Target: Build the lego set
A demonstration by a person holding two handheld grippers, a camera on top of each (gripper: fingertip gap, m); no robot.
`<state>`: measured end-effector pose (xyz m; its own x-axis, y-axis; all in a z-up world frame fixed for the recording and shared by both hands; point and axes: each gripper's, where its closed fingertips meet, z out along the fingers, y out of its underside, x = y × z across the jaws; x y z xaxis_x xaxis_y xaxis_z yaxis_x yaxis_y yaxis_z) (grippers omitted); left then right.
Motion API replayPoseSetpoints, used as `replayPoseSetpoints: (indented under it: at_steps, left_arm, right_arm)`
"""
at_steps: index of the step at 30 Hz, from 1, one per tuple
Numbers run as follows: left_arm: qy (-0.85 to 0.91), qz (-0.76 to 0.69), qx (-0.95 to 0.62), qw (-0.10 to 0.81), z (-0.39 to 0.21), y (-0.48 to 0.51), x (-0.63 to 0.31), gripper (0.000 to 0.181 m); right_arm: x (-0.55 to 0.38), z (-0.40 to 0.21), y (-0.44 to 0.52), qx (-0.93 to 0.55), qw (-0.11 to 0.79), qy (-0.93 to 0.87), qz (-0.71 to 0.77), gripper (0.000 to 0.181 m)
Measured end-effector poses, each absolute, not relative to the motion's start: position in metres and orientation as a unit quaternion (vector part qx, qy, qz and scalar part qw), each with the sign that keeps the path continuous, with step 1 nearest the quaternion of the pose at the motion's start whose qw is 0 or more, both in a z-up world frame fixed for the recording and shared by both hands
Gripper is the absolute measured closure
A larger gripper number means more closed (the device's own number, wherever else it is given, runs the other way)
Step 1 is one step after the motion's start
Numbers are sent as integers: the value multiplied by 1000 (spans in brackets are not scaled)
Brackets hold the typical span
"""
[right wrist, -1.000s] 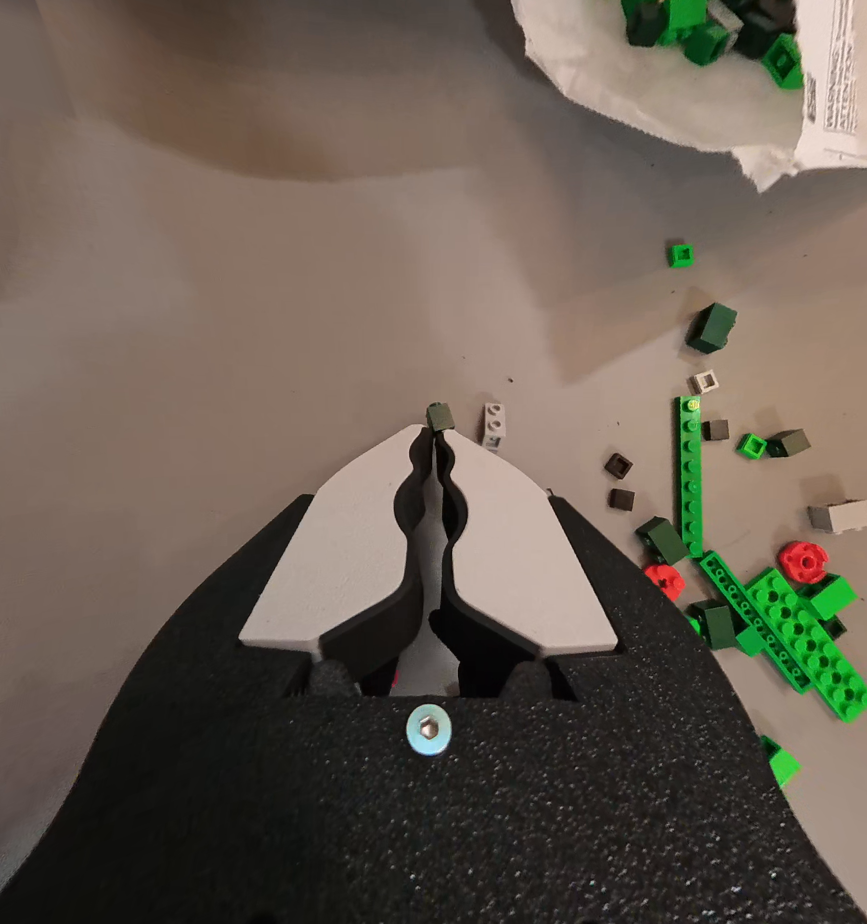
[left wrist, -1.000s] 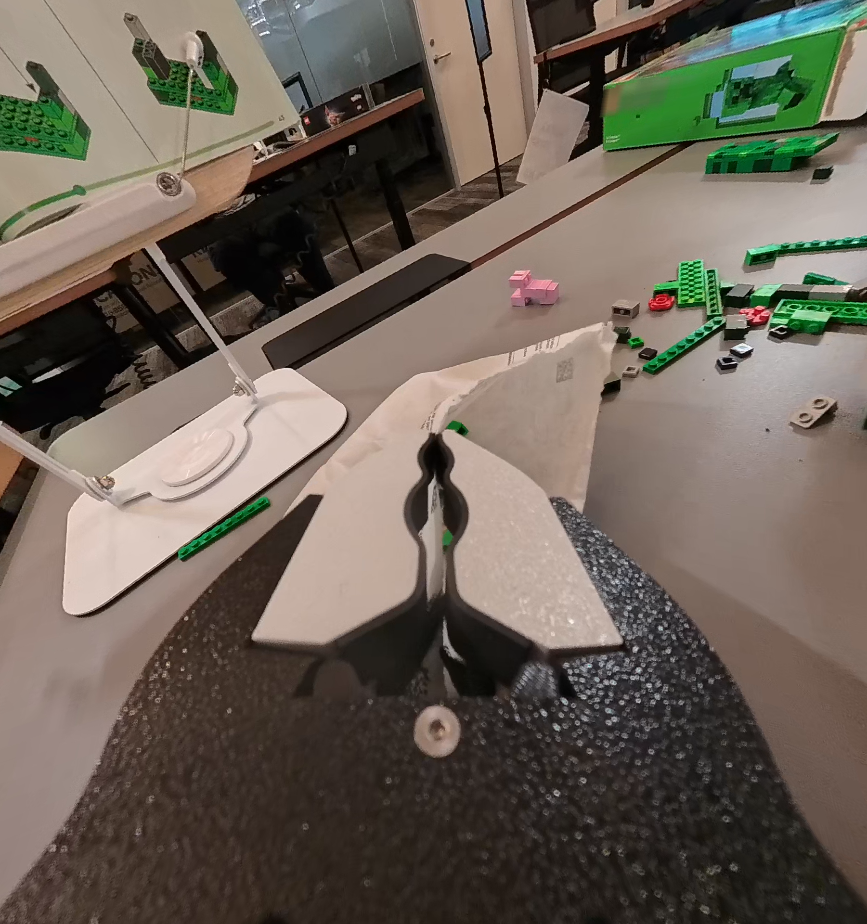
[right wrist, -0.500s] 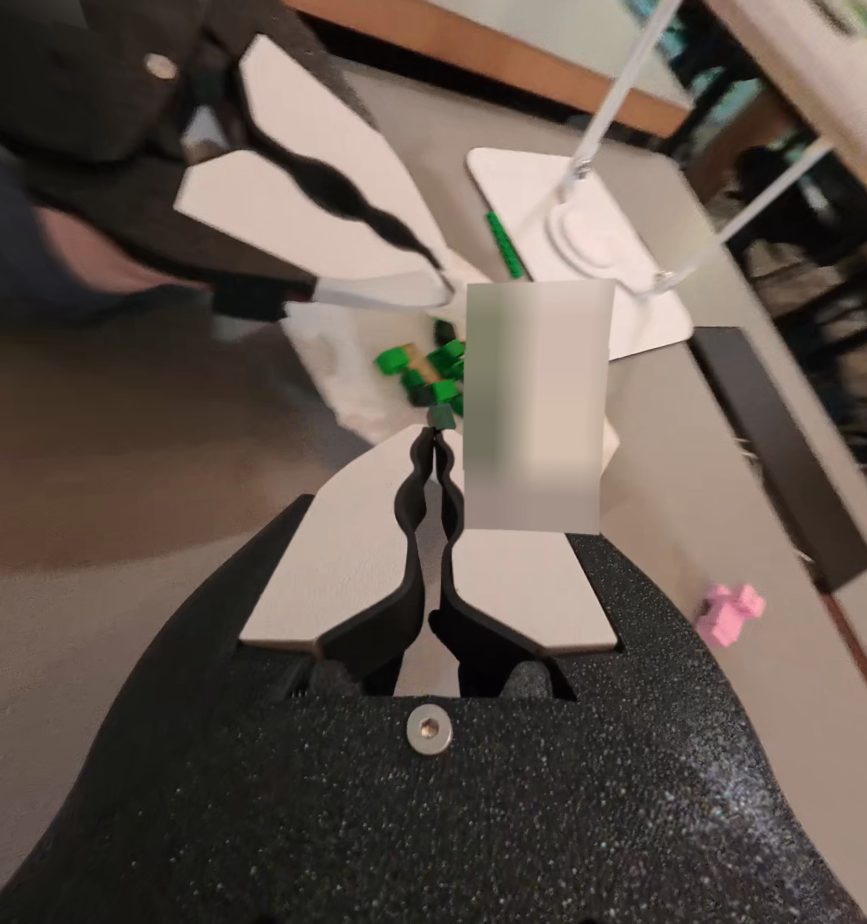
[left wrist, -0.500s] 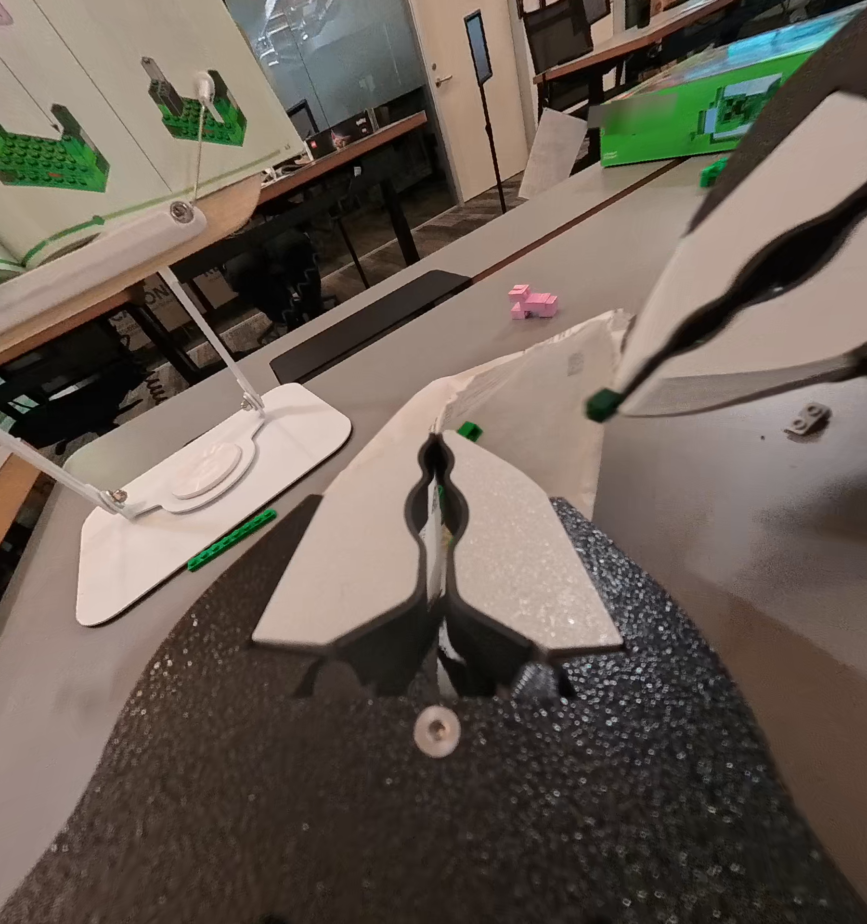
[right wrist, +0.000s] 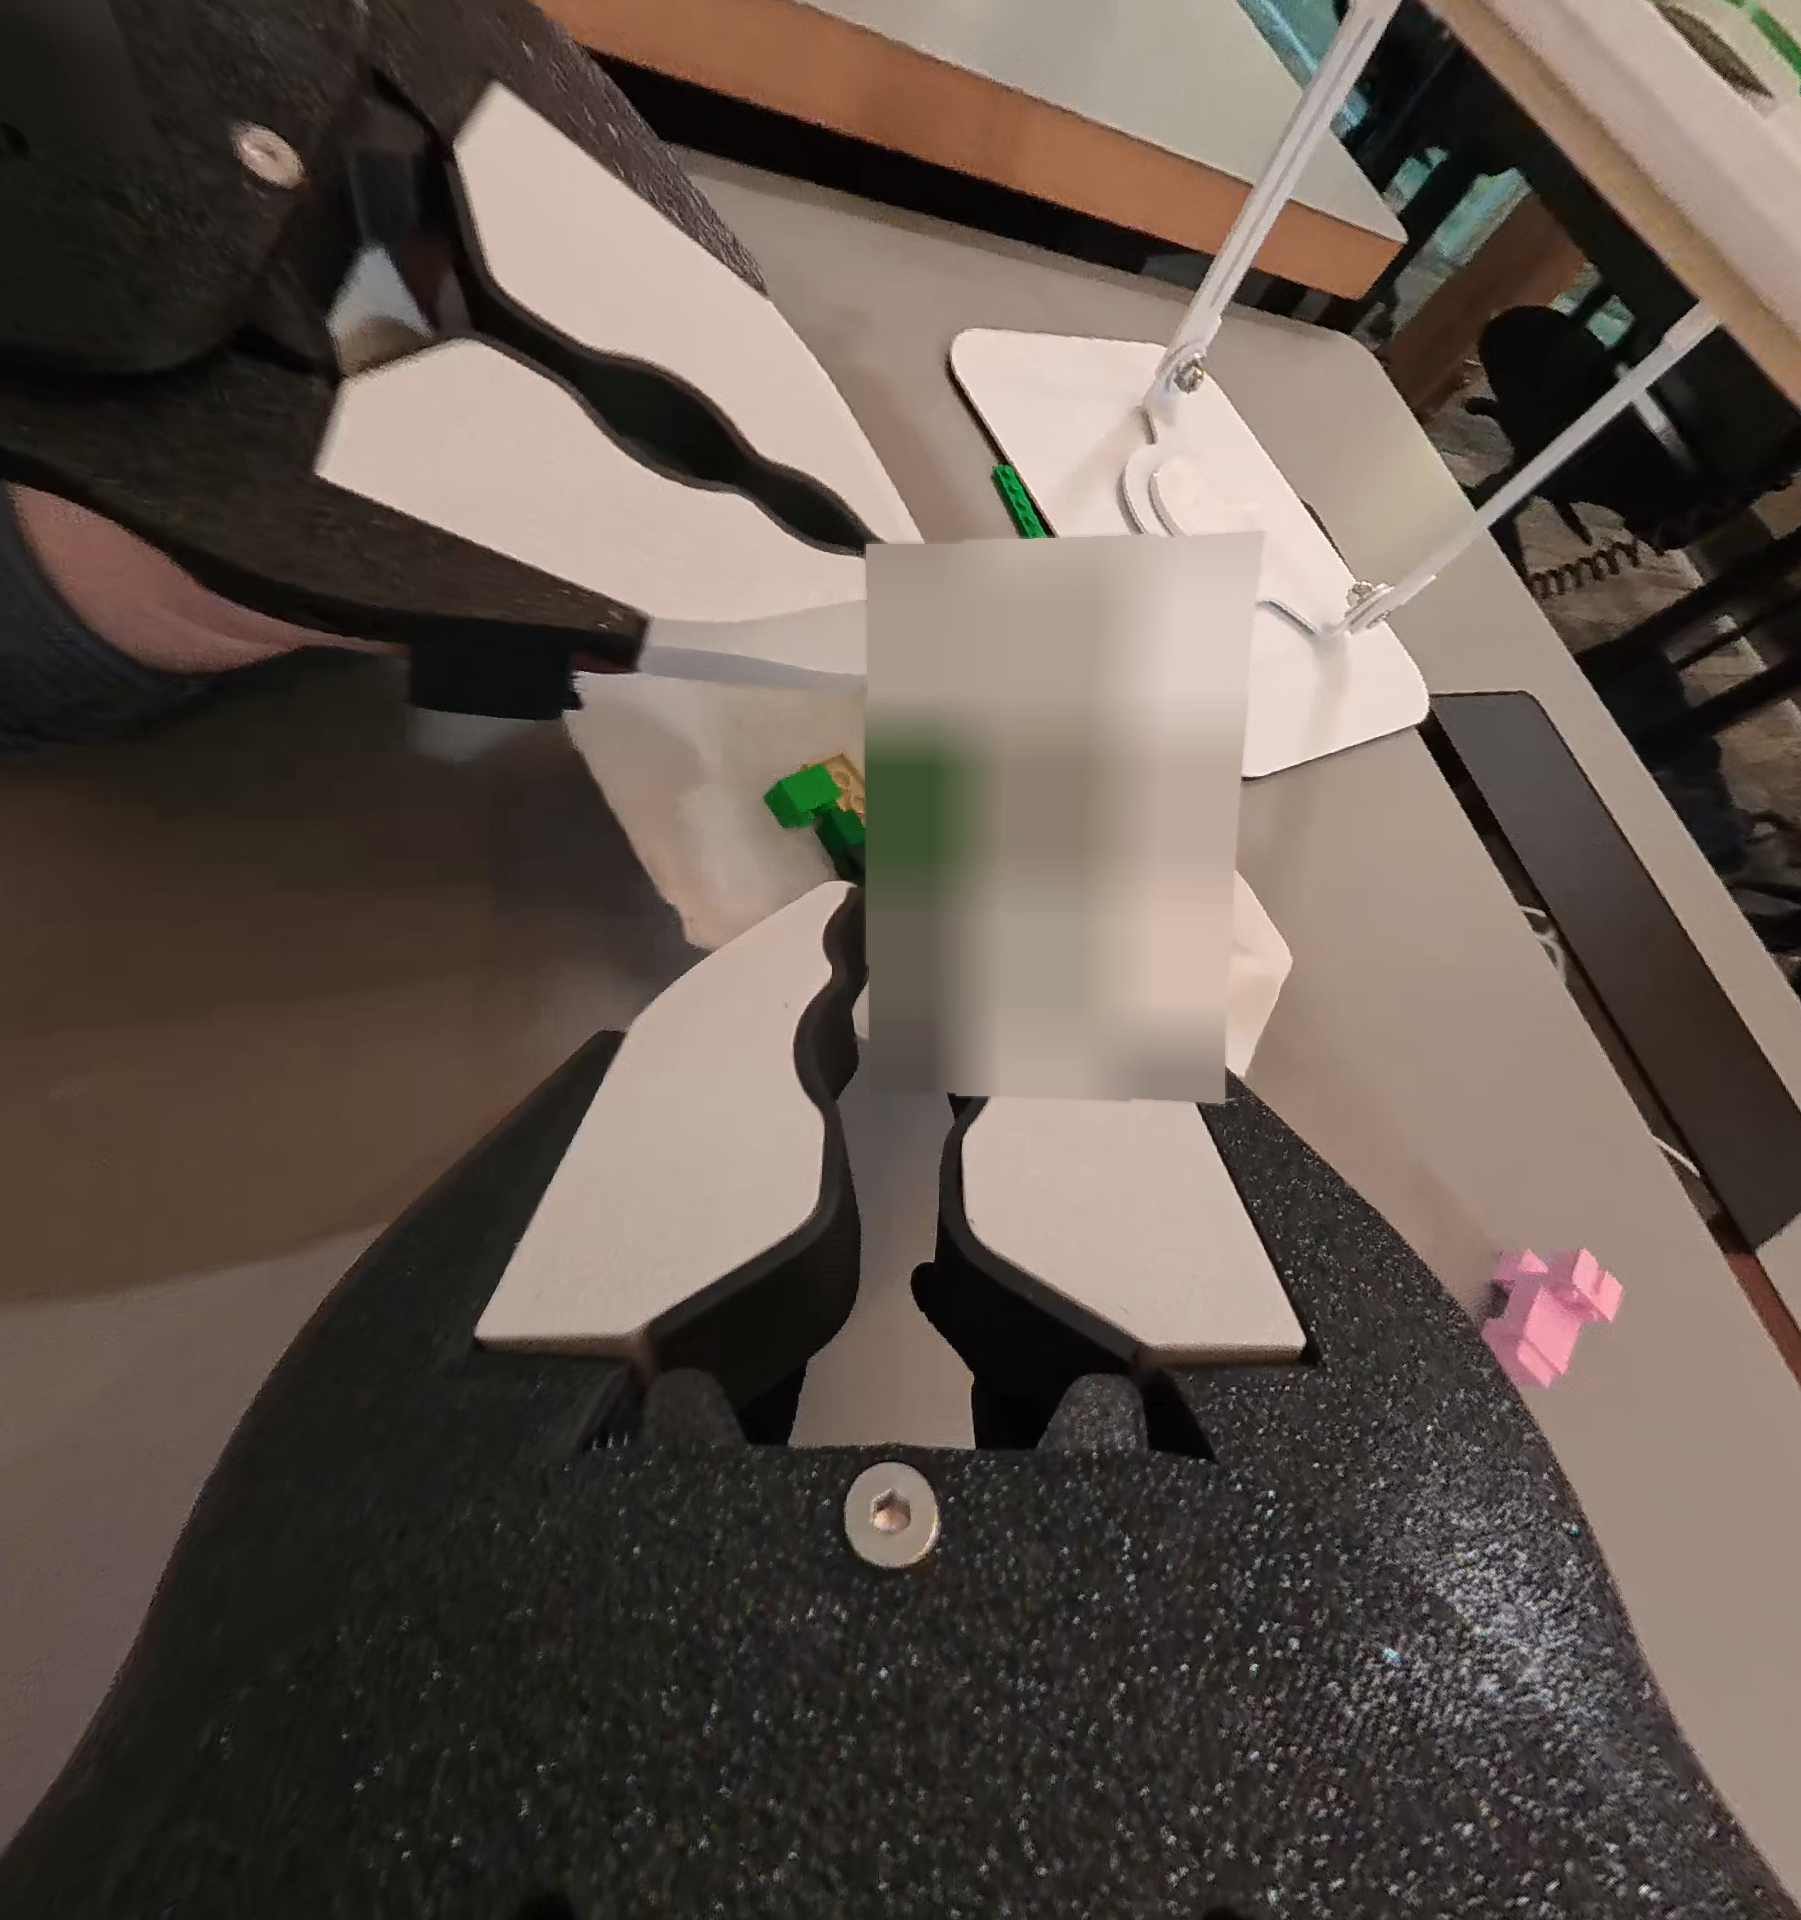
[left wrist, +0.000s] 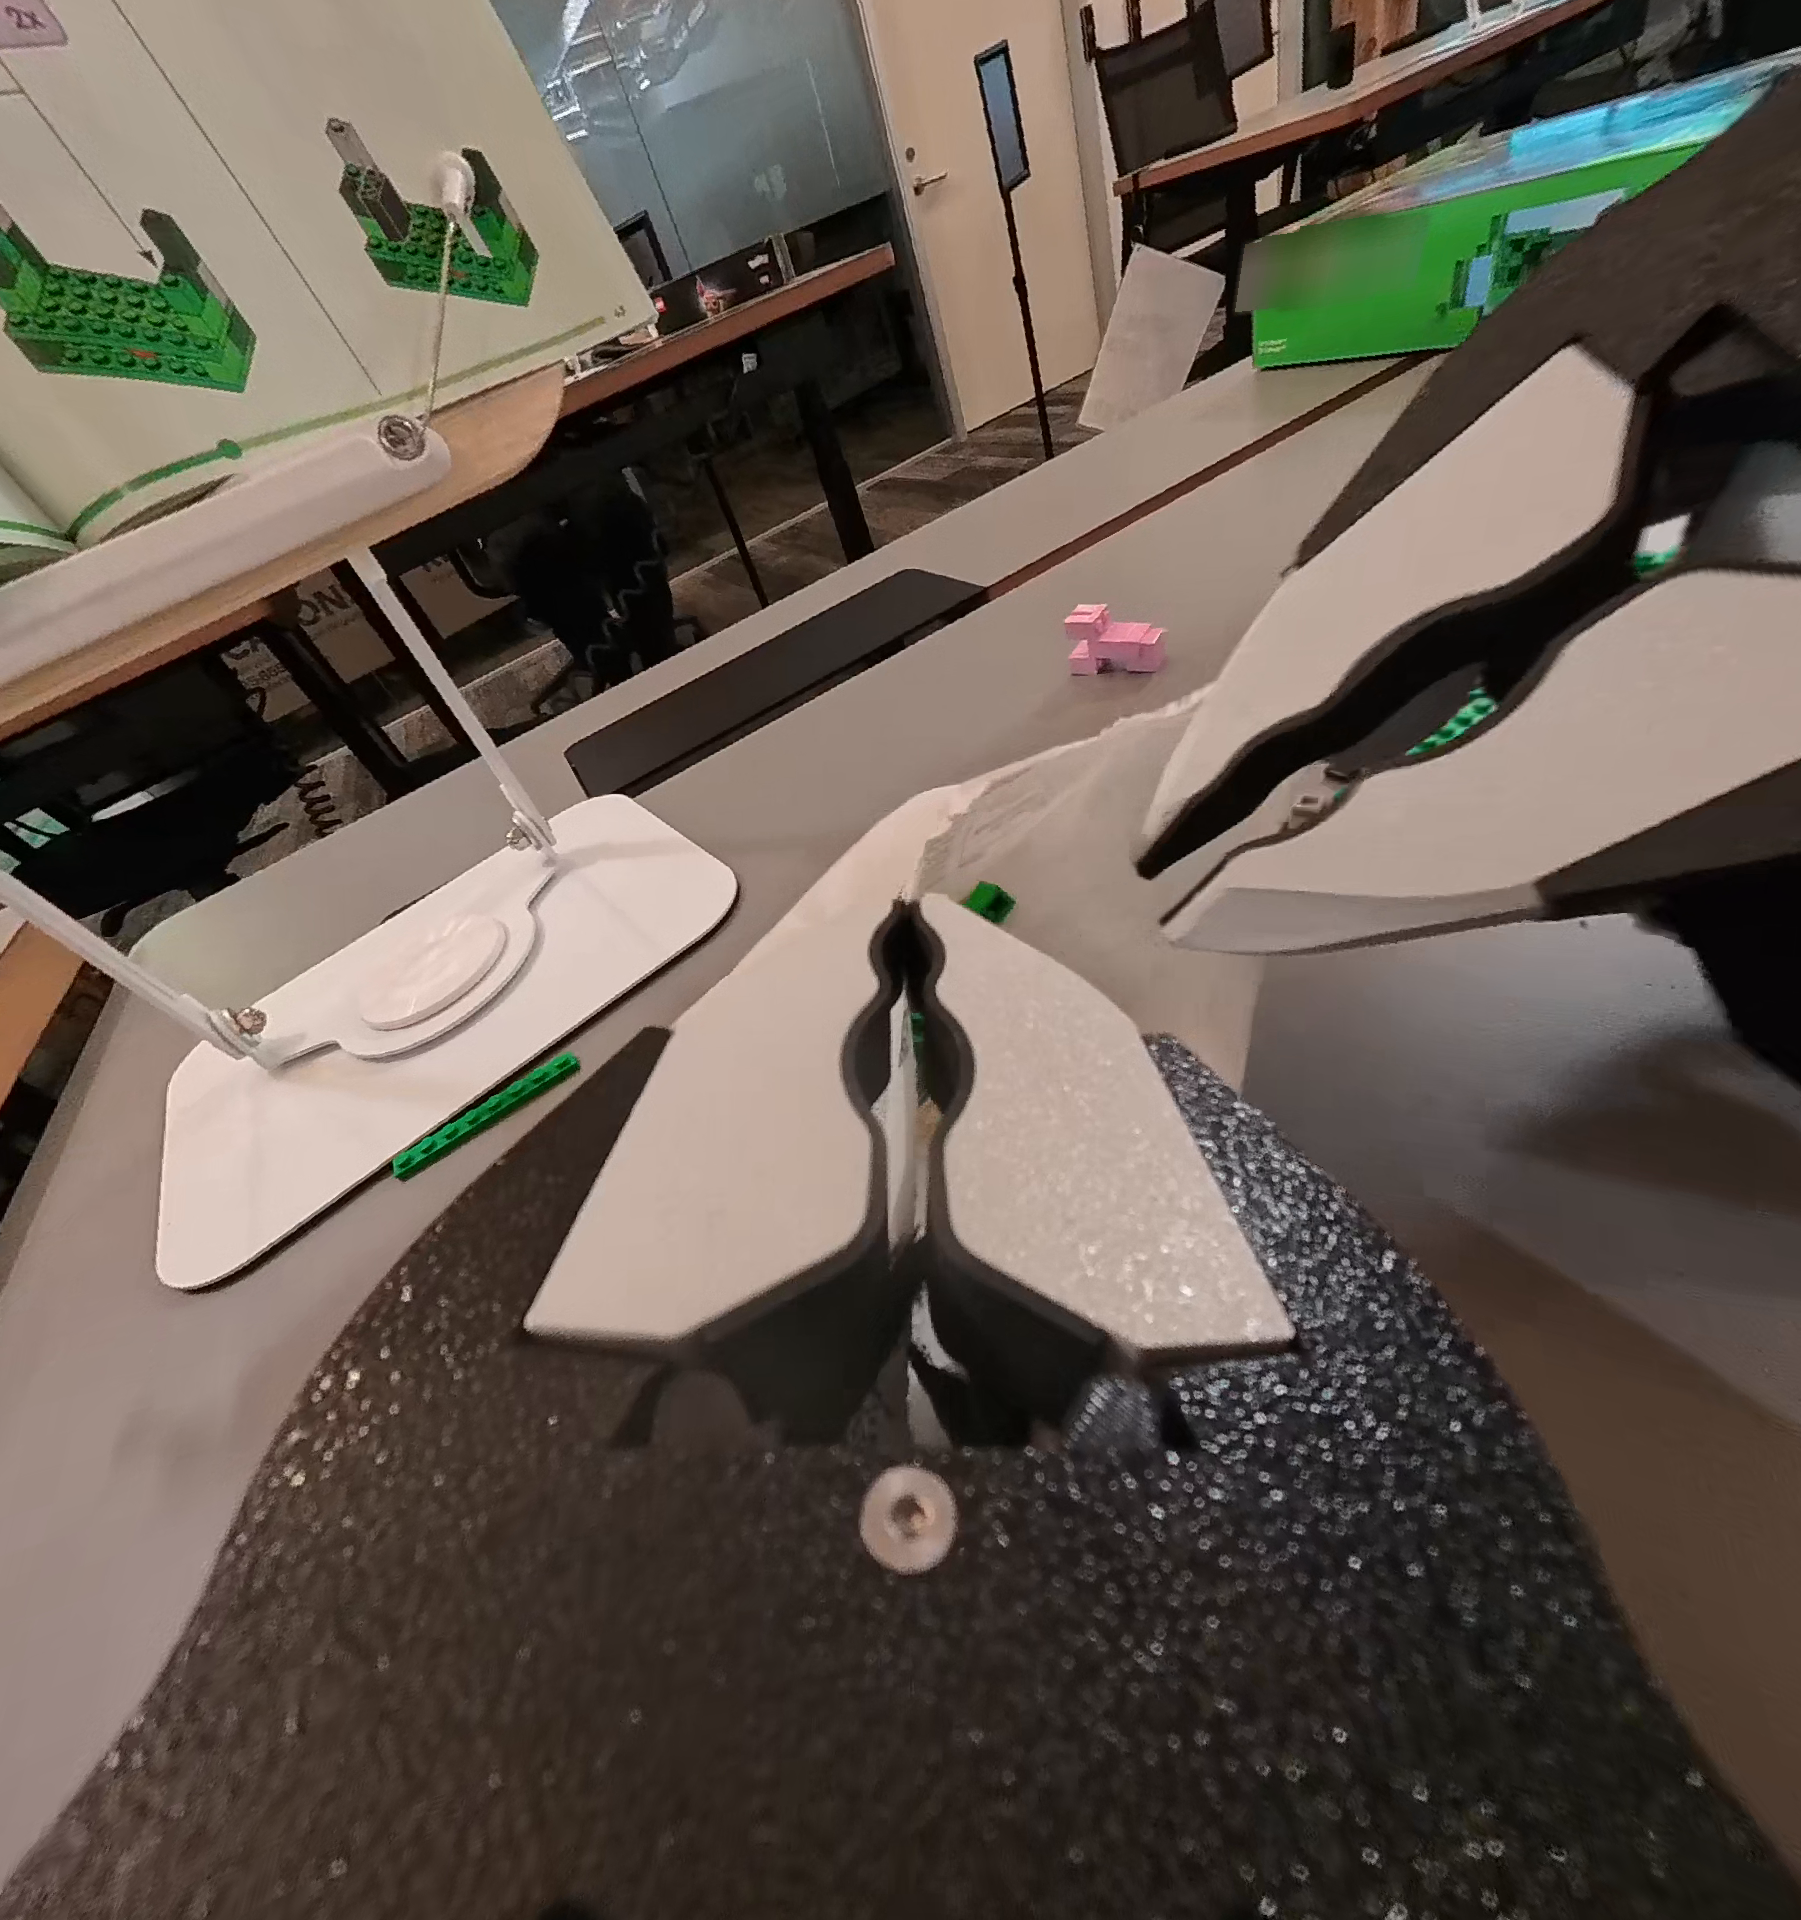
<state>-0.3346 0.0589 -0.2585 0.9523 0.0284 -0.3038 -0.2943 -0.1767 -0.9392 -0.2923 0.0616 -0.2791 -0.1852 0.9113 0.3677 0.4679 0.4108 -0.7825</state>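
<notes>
My left gripper (left wrist: 906, 916) is shut on the edge of a white paper bag (left wrist: 1041, 831) and holds its mouth up off the grey table. A green brick (left wrist: 987, 900) shows just inside. My right gripper (left wrist: 1158, 891) hangs over the bag mouth from the right, jaws slightly apart, nothing at the tips. In the right wrist view my right gripper (right wrist: 901, 935) is open and a blurred patch covers its tips. The bag (right wrist: 709, 842) lies below it with several green bricks (right wrist: 802, 800) inside. The left gripper's fingers (right wrist: 615, 468) reach in from the upper left.
A white book stand (left wrist: 439, 997) with the instruction booklet (left wrist: 200, 260) stands at the left, a long green plate (left wrist: 485, 1117) by its base. A pink pig model (left wrist: 1114, 644), a black pad (left wrist: 771, 675) and a green box (left wrist: 1395, 301) lie beyond. Across from one pair of fingers to the other is roughly 5 cm.
My right gripper carried a small dark green brick from the loose pieces to the bag mouth. It has now opened and the brick is gone from its tips. The left gripper still holds the bag.
</notes>
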Motion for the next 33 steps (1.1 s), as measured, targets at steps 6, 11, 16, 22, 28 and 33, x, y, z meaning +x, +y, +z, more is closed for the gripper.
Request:
replayPoseSetpoints:
  at_steps: [6,11,16,22,28,33]
  left_arm:
    - [82,139,-752,639,-257,58,-340,181]
    - [84,148,-751,638,-257,58,-340,181]
    - [87,154,-749,639,-257,58,-339,181]
    - [78,156,-747,642,-254,55,-341,181]
    - [83,165,-743,643,-253,55,-338,181]
    - [72,142,-744,648,-253,55,-339,181]
  right_arm:
    - [-250,-253,77,-497,447,-680,302,171]
    - [-195,-245,138,-536,511,-614,275,171]
    - [-150,-251,184,-591,516,-568,250,165]
    - [-127,-268,202,-636,474,-550,261,163]
    - [-122,-276,201,-651,446,-553,267,163]
    - [-118,-274,201,-652,451,-548,267,165]
